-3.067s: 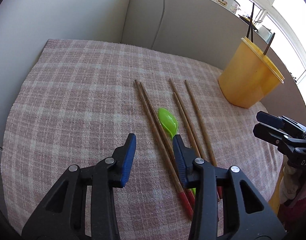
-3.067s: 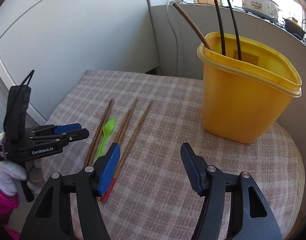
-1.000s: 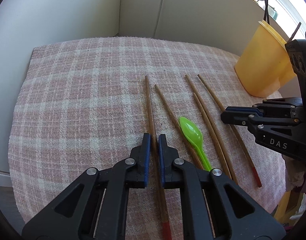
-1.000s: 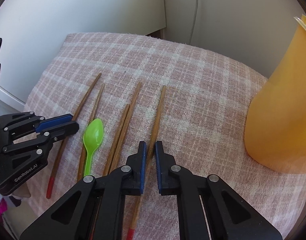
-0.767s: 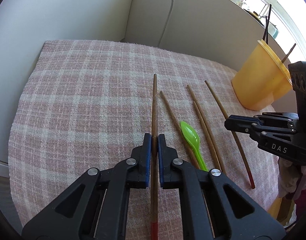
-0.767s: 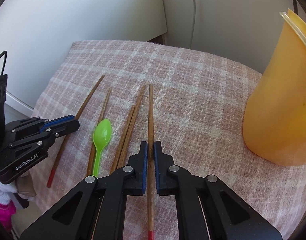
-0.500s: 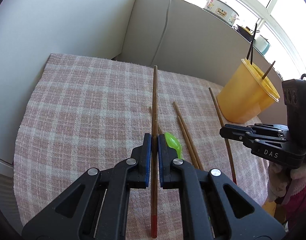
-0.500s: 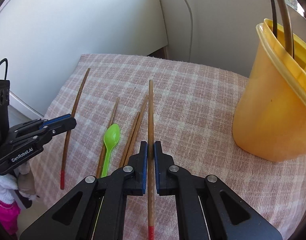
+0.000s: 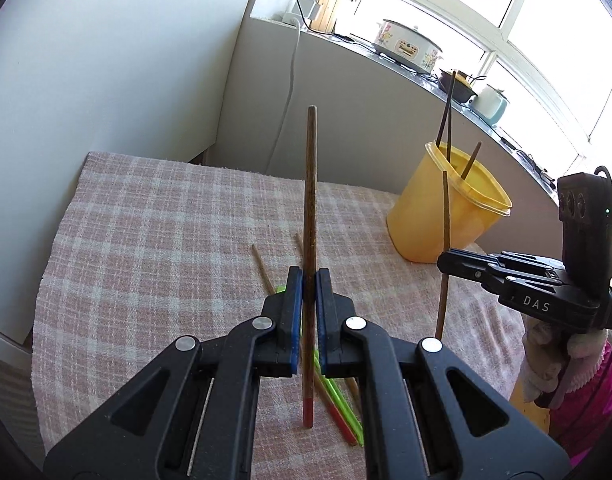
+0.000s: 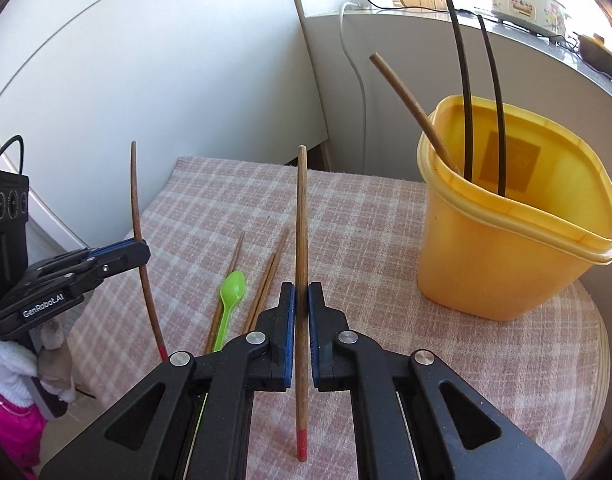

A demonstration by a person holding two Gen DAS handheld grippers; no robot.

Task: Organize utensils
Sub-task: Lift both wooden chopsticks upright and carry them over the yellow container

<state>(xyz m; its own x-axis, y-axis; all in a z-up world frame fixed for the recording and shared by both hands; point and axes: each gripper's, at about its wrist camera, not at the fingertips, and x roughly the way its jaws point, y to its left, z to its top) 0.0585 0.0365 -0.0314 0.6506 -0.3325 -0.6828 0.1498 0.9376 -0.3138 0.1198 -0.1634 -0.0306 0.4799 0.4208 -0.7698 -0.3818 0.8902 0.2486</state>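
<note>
**Wooden chopsticks lifted, one in each tool**

Wooden and red-tipped, one chopstick [image 9: 309, 216] is clamped between the blue pads of the left tool [image 9: 309, 280], and a second chopstick [image 10: 302, 264] is clamped the same way in the right tool [image 10: 302, 292]. Both sticks stand clear of the checked cloth [image 10: 369, 216] that covers the surface.

Below and between the two tools, three more chopsticks [image 10: 266, 280] and one green spoon [image 10: 230, 300] lie on the cloth. Ahead and to the right of the right tool stands one yellow container [image 10: 517, 248], holding one brown stick and two black ones.

The cloth between the lying utensils and the container is bare. The container sits near the surface's right edge, and white panels close off the far side.
</note>
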